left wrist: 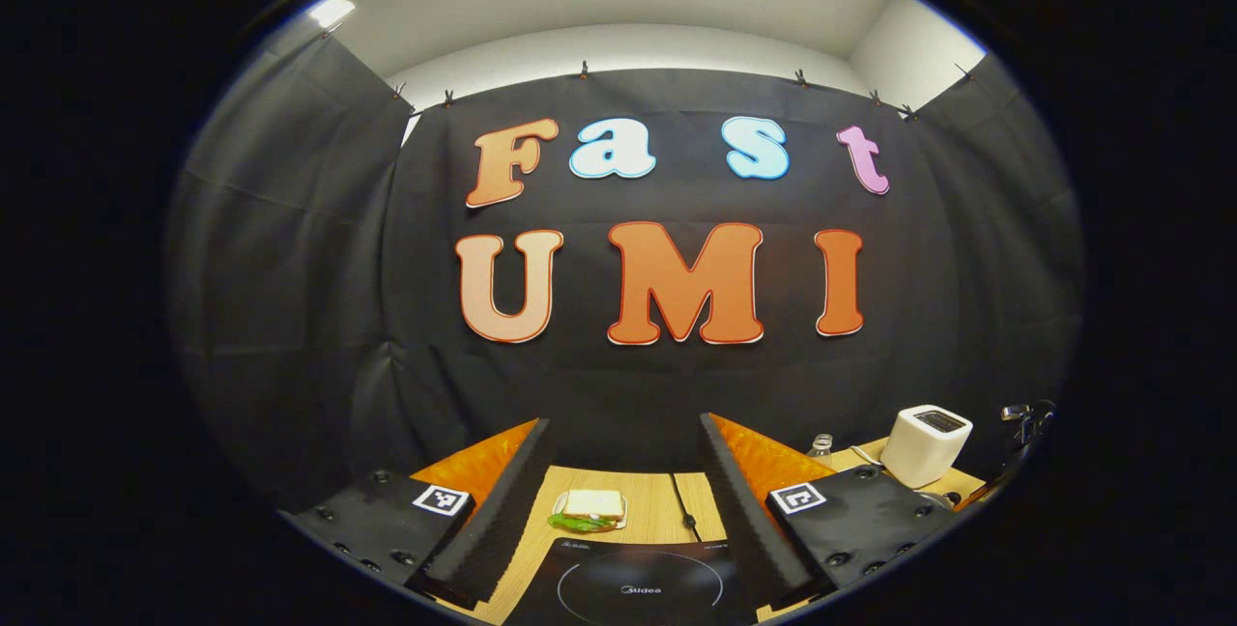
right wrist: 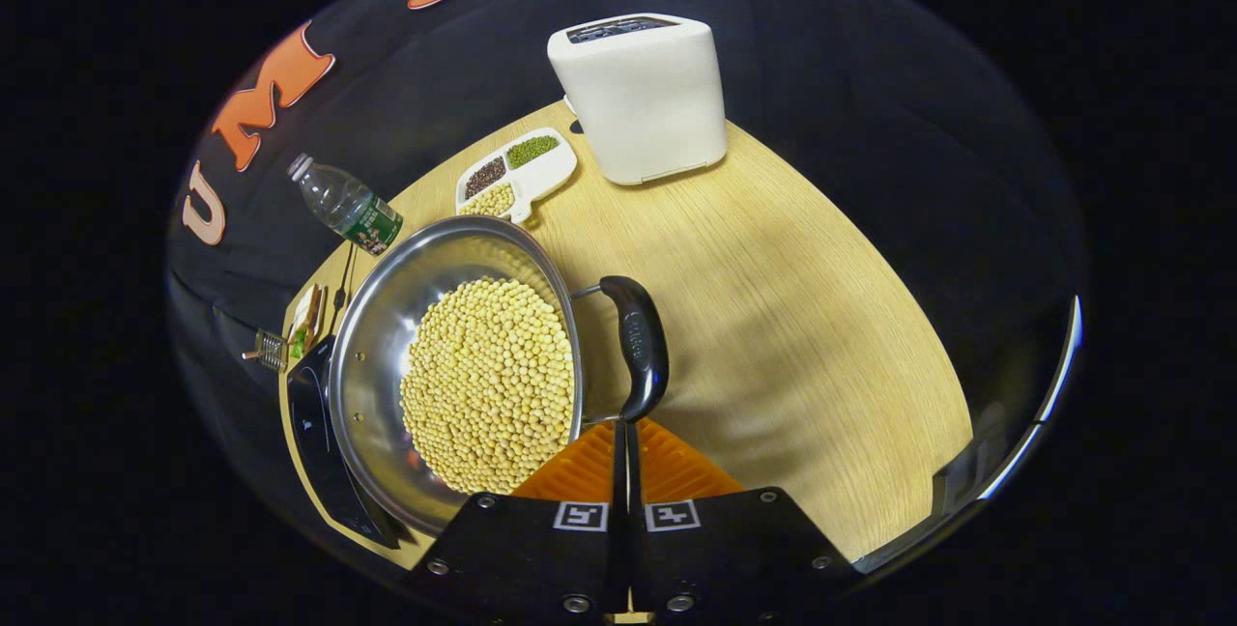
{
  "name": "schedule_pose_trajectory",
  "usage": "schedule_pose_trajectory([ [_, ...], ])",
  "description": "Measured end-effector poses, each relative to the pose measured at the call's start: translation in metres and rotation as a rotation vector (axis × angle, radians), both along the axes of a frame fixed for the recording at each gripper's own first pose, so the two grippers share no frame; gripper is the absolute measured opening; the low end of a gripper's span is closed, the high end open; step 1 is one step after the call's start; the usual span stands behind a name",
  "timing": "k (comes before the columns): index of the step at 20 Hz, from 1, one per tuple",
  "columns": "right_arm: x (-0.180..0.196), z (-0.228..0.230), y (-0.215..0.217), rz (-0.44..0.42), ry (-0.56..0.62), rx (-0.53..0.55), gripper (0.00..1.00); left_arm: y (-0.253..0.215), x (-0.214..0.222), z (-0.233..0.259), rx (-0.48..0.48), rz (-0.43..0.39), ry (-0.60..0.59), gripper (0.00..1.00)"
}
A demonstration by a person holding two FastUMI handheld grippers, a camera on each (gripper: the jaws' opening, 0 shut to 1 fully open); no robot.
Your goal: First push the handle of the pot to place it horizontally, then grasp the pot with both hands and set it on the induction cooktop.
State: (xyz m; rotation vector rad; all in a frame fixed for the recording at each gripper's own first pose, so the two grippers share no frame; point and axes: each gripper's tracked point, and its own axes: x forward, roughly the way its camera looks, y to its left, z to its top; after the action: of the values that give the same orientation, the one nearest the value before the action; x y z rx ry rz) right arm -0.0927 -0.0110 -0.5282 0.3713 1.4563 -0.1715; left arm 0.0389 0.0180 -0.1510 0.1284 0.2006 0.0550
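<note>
Wooden desk (right wrist: 773,298) across centre of right gripper view. Steel pot (right wrist: 387,317) at centre left, filled with yellow beans (right wrist: 488,384), overlapping edge of black induction cooktop (right wrist: 314,433) at lower left. White toaster (right wrist: 643,95) at top centre. Right tool (right wrist: 626,433) at bottom centre, fingers together, tips touching lower end of pot's black handle (right wrist: 640,341). Left tool (left wrist: 618,481) at bottom of left gripper view, fingers wide apart, holding nothing, above cooktop (left wrist: 628,587).
</note>
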Motion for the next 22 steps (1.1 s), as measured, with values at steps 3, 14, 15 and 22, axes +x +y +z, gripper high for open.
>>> schedule_pose_trajectory([
  [3,0.006,-0.003,-0.004,0.002,0.003,-0.019,0.0,0.005,-0.001,-0.006,0.001,0.009,0.016,0.97],
  [14,0.043,-0.008,-0.009,0.076,-0.028,-0.084,0.0,0.022,-0.014,-0.01,-0.006,0.039,0.028,0.98],
  [15,0.045,-0.009,-0.009,0.075,-0.028,-0.089,0.0,0.022,-0.014,-0.013,-0.014,0.04,0.036,0.98],
  [22,0.061,-0.008,-0.007,0.075,-0.033,-0.077,0.0,-0.005,-0.011,-0.074,-0.04,0.009,0.185,0.98],
])
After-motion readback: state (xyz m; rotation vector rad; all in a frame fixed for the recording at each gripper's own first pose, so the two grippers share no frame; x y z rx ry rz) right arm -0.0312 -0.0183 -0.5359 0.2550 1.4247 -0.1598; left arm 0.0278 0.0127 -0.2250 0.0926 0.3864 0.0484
